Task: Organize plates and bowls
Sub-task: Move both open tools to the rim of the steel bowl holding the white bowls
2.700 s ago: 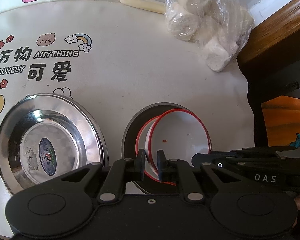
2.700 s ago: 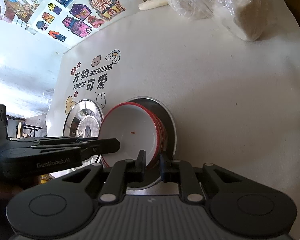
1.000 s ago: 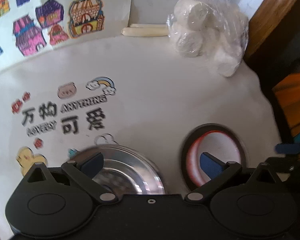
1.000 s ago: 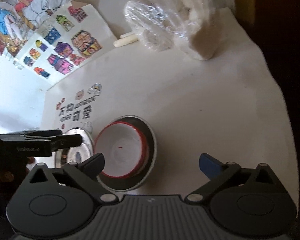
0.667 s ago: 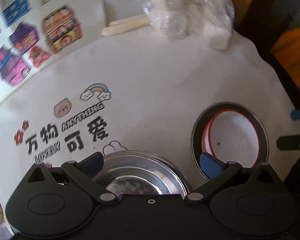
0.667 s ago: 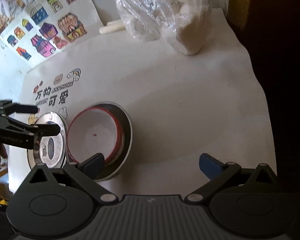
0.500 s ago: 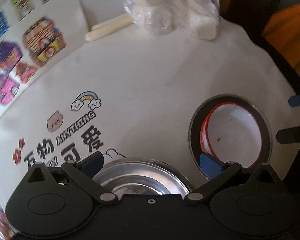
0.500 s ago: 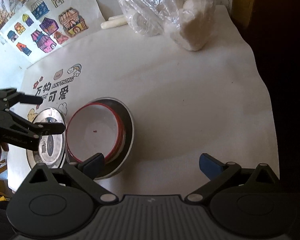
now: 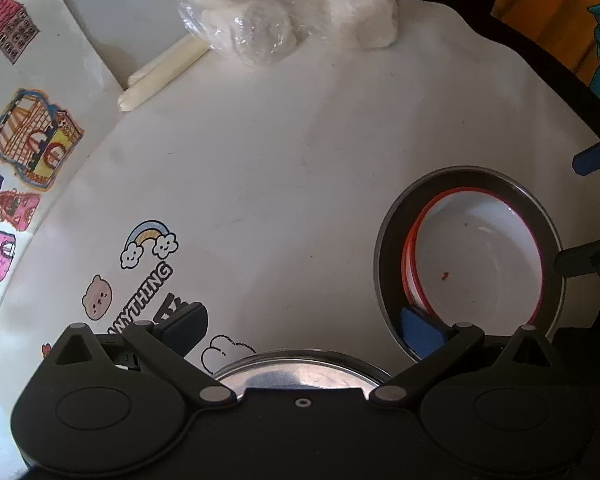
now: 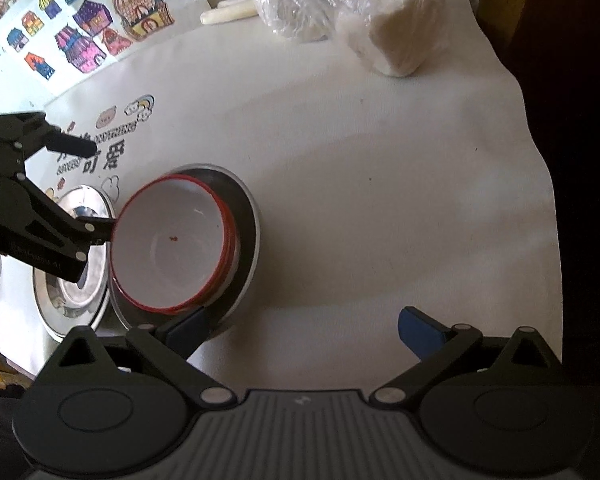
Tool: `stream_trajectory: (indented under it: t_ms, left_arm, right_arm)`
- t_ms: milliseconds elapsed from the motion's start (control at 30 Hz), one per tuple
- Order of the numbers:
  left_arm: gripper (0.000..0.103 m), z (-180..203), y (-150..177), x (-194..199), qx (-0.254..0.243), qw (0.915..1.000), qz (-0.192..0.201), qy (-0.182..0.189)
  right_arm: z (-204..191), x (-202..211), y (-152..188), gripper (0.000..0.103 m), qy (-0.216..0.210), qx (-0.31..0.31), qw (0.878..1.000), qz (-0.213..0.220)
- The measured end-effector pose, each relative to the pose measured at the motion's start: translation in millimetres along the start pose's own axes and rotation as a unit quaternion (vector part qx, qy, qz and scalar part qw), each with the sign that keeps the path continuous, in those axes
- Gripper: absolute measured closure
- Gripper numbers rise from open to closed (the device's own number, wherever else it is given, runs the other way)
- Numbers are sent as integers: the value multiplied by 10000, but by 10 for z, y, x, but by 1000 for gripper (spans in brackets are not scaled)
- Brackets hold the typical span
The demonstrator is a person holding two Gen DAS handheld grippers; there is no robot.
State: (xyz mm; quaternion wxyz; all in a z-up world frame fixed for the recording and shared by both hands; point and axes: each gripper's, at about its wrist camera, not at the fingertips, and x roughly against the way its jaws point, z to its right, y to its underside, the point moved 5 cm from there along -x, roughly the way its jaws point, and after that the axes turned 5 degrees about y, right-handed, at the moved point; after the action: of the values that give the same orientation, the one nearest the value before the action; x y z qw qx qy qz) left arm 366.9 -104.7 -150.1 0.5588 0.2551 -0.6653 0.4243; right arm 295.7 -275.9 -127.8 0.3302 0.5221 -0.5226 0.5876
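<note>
We have both grippers off the dishes; left gripper (image 9: 302, 326) is spread wide with nothing between its fingers, right gripper (image 10: 302, 326) likewise wide apart and empty. Red-rimmed bowls (image 10: 172, 244) sit nested, slightly offset, inside the dark-rimmed steel plate (image 10: 248, 224) on the white tablecloth (image 10: 380, 200); second steel plate (image 10: 70, 300) lies just beside it on the left, rims near or touching, we cannot tell which; in the left view only its far rim (image 9: 300, 358) shows, right under the gripper.

Judgement on the step: likely next is picking one plate to stack with the other; we should come in low at the rim of the loose steel plate, one finger under the lip and one over, and close only once the rim is fully seated; thin polished steel will probably slip on a shallow bite. If we move the loaded plate instead, keep it level; the offset bowls could slide.

Against 2.7 s ago: both grippers were then pinched shut on the rim of the tilted top bowl; now the bowl lies flat in the stack, both grippers are released, wide and pulled back higher. Bagged white rolls (image 9: 284, 8) and the pale sticks (image 9: 162, 74) at the far edge are unchanged.
</note>
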Motion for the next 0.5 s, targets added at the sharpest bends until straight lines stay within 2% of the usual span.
stream_trajectory:
  t_ms: [333, 500]
  left_arm:
    - [8, 36, -72, -9, -31, 10000, 56, 26]
    - [9, 81, -98, -51, 96, 9997, 59, 205]
  right_arm:
    - [-45, -69, -48, 2, 4, 288, 9996, -28]
    - [44, -65, -71, 6, 154, 222, 9996, 42]
